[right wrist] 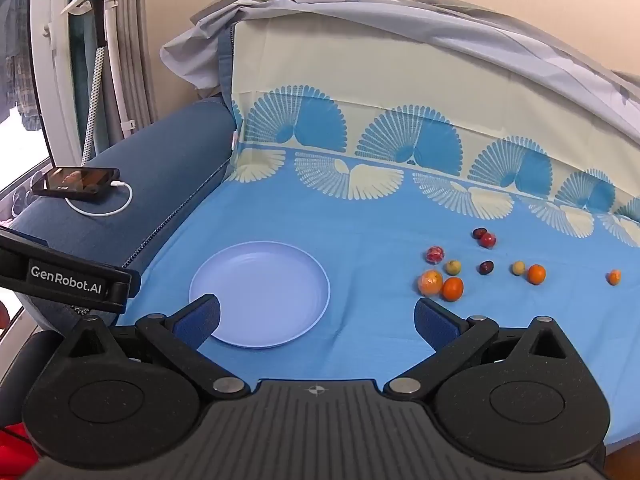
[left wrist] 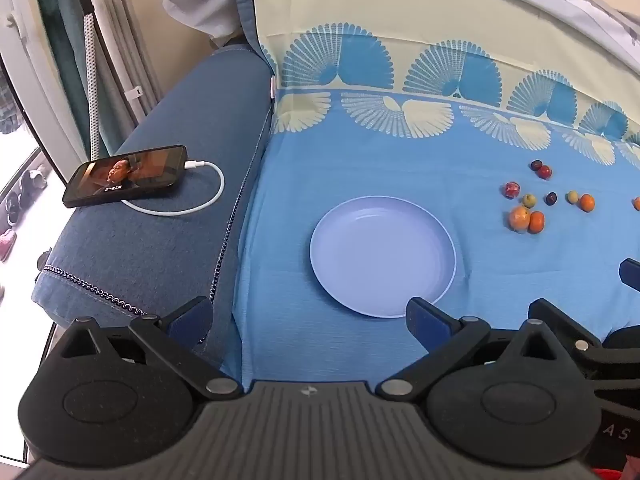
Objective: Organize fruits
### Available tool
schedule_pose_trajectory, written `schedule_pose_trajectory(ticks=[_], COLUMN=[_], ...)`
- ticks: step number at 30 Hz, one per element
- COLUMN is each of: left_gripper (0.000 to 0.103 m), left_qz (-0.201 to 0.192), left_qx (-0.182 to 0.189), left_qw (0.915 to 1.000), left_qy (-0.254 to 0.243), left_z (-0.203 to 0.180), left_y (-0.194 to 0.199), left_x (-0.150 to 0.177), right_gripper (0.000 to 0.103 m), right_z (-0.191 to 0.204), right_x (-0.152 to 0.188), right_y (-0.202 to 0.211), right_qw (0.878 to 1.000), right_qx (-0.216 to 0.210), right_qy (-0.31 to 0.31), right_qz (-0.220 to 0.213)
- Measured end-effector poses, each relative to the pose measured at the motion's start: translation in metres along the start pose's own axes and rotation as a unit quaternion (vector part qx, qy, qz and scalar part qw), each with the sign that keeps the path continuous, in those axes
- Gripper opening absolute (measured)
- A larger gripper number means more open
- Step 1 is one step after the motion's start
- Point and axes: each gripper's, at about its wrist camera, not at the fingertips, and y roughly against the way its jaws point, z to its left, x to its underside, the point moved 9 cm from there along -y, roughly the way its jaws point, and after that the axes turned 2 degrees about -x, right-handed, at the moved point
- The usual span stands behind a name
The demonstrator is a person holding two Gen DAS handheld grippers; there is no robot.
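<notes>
An empty pale lilac plate (left wrist: 383,254) (right wrist: 260,294) lies on the blue sheet. To its right several small fruits are scattered: an orange-yellow one (right wrist: 430,282) touching an orange (right wrist: 453,289), a red one (right wrist: 435,255), two yellow-green ones (right wrist: 453,267), dark plums (right wrist: 486,267), another orange (right wrist: 536,273), and a lone small orange (right wrist: 614,277) farther right. The same cluster (left wrist: 526,219) shows in the left wrist view. My left gripper (left wrist: 308,320) is open just short of the plate, nothing between its fingers. My right gripper (right wrist: 318,322) is open over the plate's near right edge, also empty.
A phone (left wrist: 126,176) with a lit screen lies plugged into a white cable on the dark blue armrest (left wrist: 160,240) at the left. A patterned cloth covers the backrest (right wrist: 400,112). The left gripper's body (right wrist: 68,276) shows at the right wrist view's left edge.
</notes>
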Motion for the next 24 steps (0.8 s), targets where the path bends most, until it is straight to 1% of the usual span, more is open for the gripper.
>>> schedule_pose_trajectory(ticks=[9, 11, 20, 21, 24], left_gripper=[0.103, 0.103, 0.103, 0.103, 0.103], left_qz=[-0.010, -0.007, -0.002, 0.002, -0.002], left_qx=[-0.002, -0.002, -0.010, -0.010, -0.016], left_qw=[0.9999, 1.0000, 0.9999, 0.9999, 0.9998], left_qy=[-0.002, -0.003, -0.008, -0.008, -0.009], left_z=[-0.0026, 0.0022, 0.0017, 0.0003, -0.0055], left_y=[0.0047, 0.0049, 0.0037, 0.0012, 0.0036], left_x=[0.0011, -0.0013, -0.0056, -0.0053, -0.0021], right_gripper=[0.103, 0.103, 0.103, 0.103, 0.103], right_z=[0.0004, -0.0005, -0.0035, -0.0037, -0.0035], right_x=[-0.0012, -0.0012, -0.0006, -0.0005, -0.0003], right_y=[0.0015, 0.0019, 0.0028, 0.0029, 0.0028], right_qw=[1.000, 1.000, 1.000, 1.000, 1.000], right_qx=[-0.003, -0.003, -0.004, -0.004, -0.005], right_qy=[0.003, 0.001, -0.006, -0.006, -0.006], right_qz=[-0.003, -0.003, -0.002, -0.002, -0.003])
